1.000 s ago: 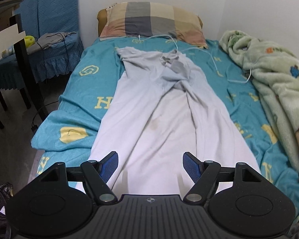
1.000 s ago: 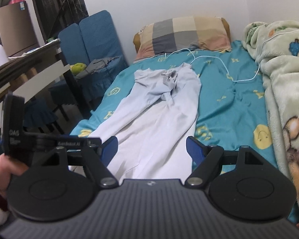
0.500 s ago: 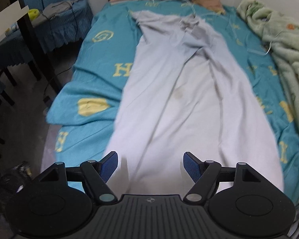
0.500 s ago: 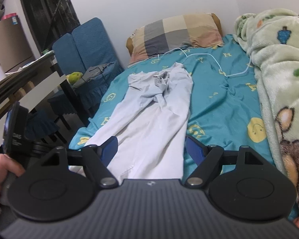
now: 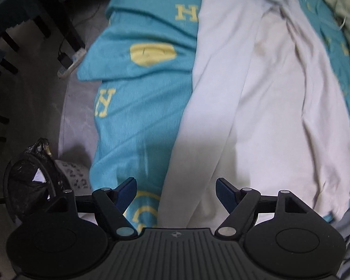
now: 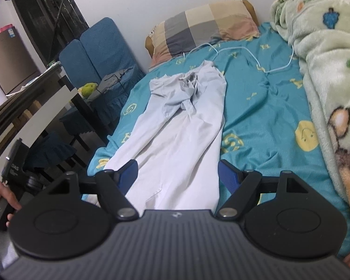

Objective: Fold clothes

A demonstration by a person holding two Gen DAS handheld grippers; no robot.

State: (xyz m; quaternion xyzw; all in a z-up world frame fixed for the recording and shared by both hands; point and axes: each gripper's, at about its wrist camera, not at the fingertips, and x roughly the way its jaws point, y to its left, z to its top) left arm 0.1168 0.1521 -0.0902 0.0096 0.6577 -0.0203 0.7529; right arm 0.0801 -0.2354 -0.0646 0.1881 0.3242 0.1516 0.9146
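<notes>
A pale lilac garment (image 5: 263, 107) (image 6: 175, 135) lies stretched lengthwise on the teal bed sheet (image 5: 140, 107) (image 6: 261, 107), its bunched top end toward the pillow and its hem at the near foot of the bed. My left gripper (image 5: 176, 191) is open, tilted down over the hem's left corner, with cloth showing between its blue pads and nothing clamped. My right gripper (image 6: 177, 175) is open above the hem's near right part, with nothing held. The left gripper's body and a hand (image 6: 0, 196) appear at the lower left of the right wrist view.
A green fleece blanket (image 6: 326, 70) is piled along the bed's right side. A checked pillow (image 6: 205, 28) and a white cable (image 6: 242, 53) lie at the head. Blue chairs (image 6: 98, 51), a dark table (image 6: 42, 107) and a black-bagged bin (image 5: 28, 186) stand on the left.
The left gripper has dipped downward and forward toward the hem's left corner, so the pillow has left its view. The right gripper has shifted slightly closer. Both stay open.
</notes>
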